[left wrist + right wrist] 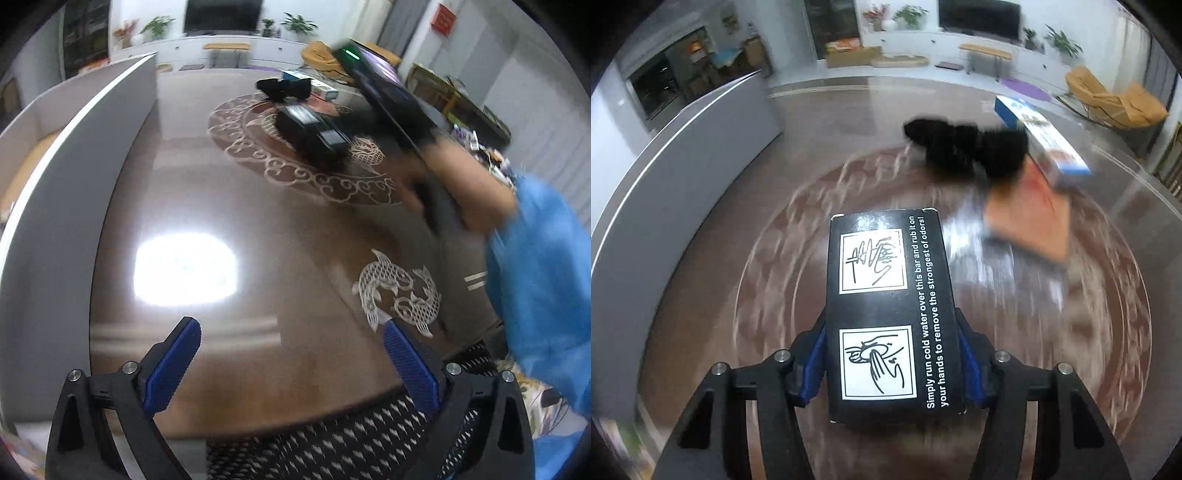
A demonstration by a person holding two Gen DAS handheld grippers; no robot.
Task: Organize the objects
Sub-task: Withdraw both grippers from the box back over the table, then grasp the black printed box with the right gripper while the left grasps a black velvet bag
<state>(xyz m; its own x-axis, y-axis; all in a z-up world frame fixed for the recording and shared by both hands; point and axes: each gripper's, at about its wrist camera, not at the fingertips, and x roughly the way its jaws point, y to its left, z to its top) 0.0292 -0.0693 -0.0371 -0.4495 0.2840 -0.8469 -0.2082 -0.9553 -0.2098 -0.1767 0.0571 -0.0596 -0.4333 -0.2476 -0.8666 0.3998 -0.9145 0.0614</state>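
A black box (890, 314) printed with white hand-washing pictograms is sitting clamped between the blue pads (812, 365) of the right gripper (892, 365), above the patterned brown table (746, 206). Beyond it, a black bundle (964, 147), an orange packet (1030, 218) and a blue-and-white carton (1041, 140) are lying on the table. The left gripper (291, 347) is hanging wide open and empty over the table, beside a white bin wall (74, 206).

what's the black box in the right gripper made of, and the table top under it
Black box: looks like printed cardboard with a smooth, slight sheen; crisp white print and folded flap corners at its end suggest that. Table top: seems dark polished wood or veneer with pale inlaid patterns; strong glare shows a glossy finish, possibly glass-covered.
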